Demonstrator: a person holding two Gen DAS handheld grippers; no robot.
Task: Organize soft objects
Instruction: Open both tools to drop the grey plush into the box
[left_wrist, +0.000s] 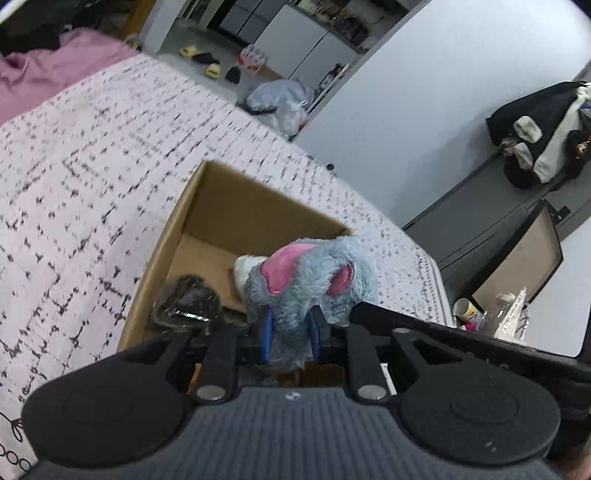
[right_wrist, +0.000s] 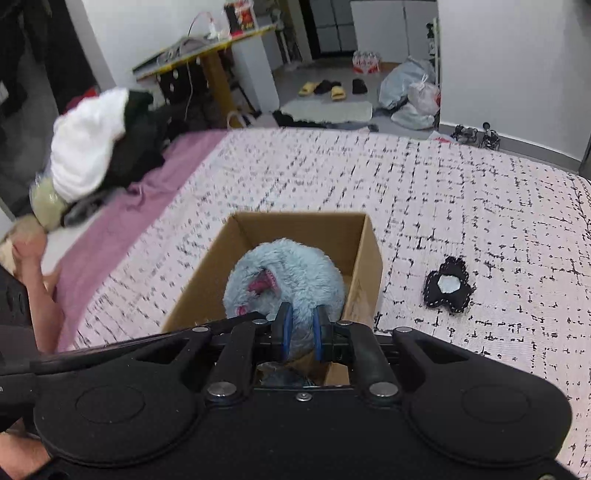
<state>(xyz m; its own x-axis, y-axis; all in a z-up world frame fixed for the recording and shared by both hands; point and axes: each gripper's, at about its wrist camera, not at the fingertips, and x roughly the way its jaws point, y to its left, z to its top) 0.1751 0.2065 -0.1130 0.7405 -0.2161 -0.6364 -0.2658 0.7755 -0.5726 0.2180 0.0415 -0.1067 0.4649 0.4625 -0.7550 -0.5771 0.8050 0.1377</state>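
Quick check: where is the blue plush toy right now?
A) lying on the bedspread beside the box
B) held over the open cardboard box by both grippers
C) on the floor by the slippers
B: both the left hand-held gripper and the right hand-held gripper pinch the blue plush toy over the open cardboard box.

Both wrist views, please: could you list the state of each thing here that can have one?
Cardboard box: open-topped, standing on the bed.
Blue plush toy: over the box, gripped from two sides.
Left gripper: jaws shut on the plush.
Right gripper: jaws shut on the plush.
Black item: lying inside the box.
Black flower-shaped piece: flat on the bedspread, outside the box.
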